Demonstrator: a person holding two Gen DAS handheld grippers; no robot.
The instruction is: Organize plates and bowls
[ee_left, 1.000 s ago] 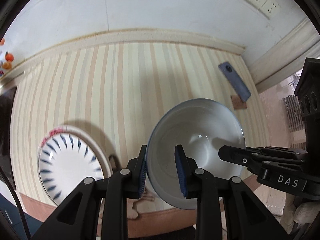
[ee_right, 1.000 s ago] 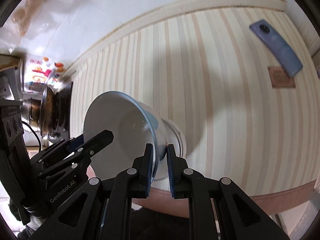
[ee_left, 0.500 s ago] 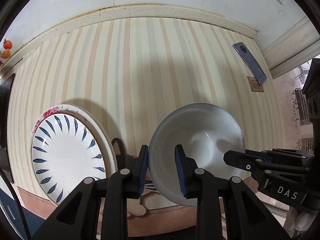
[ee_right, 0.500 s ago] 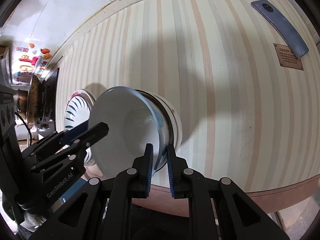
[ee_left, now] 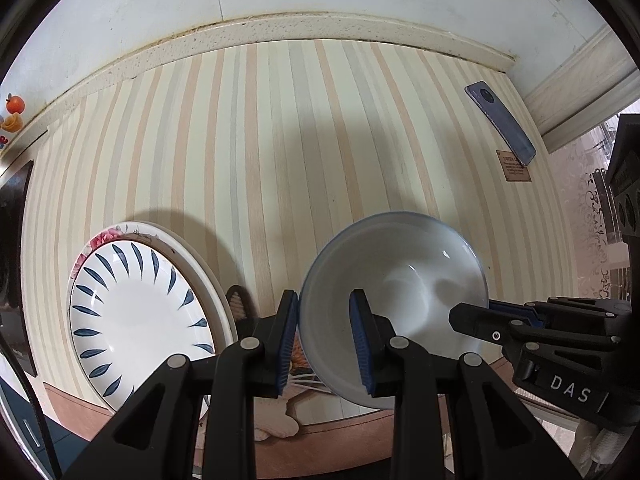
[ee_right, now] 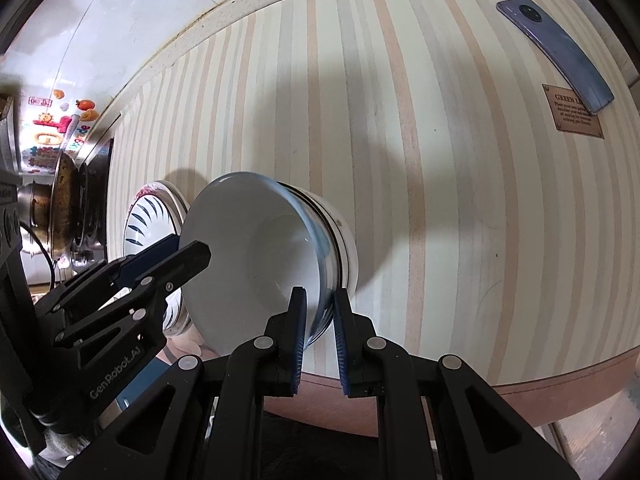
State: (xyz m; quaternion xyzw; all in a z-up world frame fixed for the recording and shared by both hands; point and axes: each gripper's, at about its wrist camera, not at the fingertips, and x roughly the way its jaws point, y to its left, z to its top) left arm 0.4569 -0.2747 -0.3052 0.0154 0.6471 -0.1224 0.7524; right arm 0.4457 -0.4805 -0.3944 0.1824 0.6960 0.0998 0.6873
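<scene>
- Left wrist view: the left claw (ee_left: 324, 336) straddles the near-left rim of the white bowl (ee_left: 400, 292). One blue pad lies outside the wall and the other inside, with the rim between them. Whether both pads press on the rim is hard to tell, as the gap looks wider than the wall.
- The bowl sits near the front edge of the striped worktop (ee_left: 280, 140), with its opening tipped toward the camera.
- Left of the bowl lies a white plate with blue leaf marks (ee_left: 132, 316), resting in a larger plate with a pink flower rim (ee_left: 120, 234). The two plates are apart from the bowl.
- The right claw (ee_left: 476, 312) reaches in from the right, its black finger over the bowl's right rim.
- Far beyond the bowl to the right, a blue phone (ee_left: 500, 122) lies on the worktop, overlapping a small brown label (ee_left: 516, 166).
- Right wrist view: the right claw (ee_right: 320, 334) clasps the near rim of the white bowl (ee_right: 256, 256), one pad inside and one outside, narrowly spaced around the wall.
- This bowl is nested in a second white bowl (ee_right: 340, 232) standing on the worktop (ee_right: 440, 160), and it leans toward the left.
- The left claw (ee_right: 188, 250) enters from the left, its finger tip against the bowl's far-left rim.
- Behind the bowl to the left, the blue-marked plate (ee_right: 138, 220) shows partly.
- A metal pan (ee_right: 66, 200) stands farther left of the bowl, off the worktop's end.
</scene>
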